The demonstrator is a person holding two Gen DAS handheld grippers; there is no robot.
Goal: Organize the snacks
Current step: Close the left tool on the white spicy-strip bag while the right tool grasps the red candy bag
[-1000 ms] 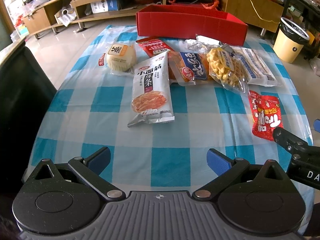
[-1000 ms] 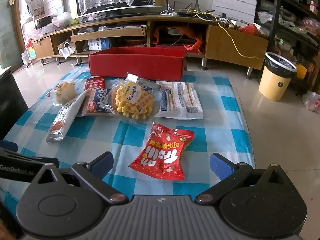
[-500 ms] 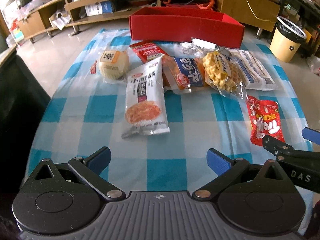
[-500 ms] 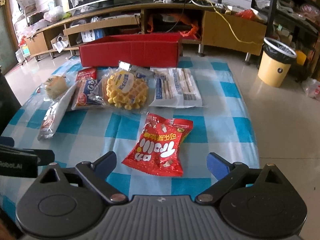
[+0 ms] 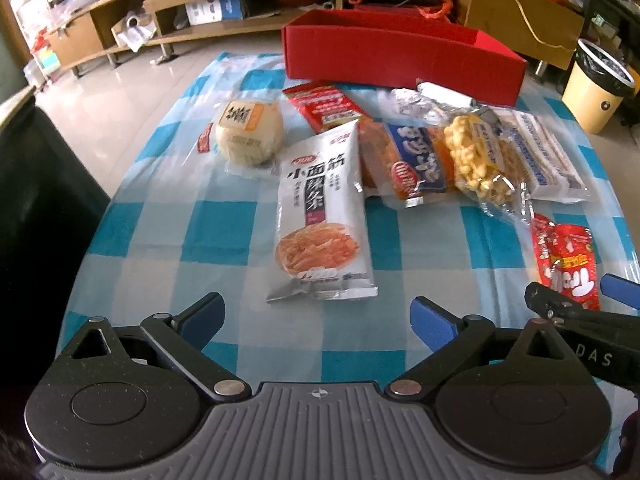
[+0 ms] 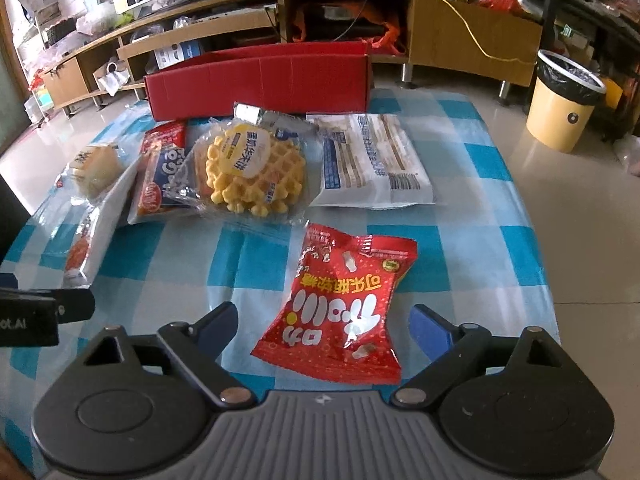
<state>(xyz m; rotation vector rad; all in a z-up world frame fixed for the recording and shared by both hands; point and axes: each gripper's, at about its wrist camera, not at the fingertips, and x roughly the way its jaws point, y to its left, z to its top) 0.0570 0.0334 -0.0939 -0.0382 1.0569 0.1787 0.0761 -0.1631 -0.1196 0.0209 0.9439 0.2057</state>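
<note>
Candy pouch (image 6: 340, 312), red and crinkly, lies flat on the checked worktop (image 6: 480, 184) between my right jaws (image 6: 324, 322), which are closing but not yet touching it. I judge the best bite is low across its middle, since the film looks slippery. My left jaws (image 5: 318, 314) stand wide and hold nothing, just short of the white noodle packet (image 5: 320, 216). Beyond sit the waffle (image 6: 256, 172) (it overlaps a neighbour) and the red box (image 6: 260, 84), probably the destination; nothing blocks the pouch.
</note>
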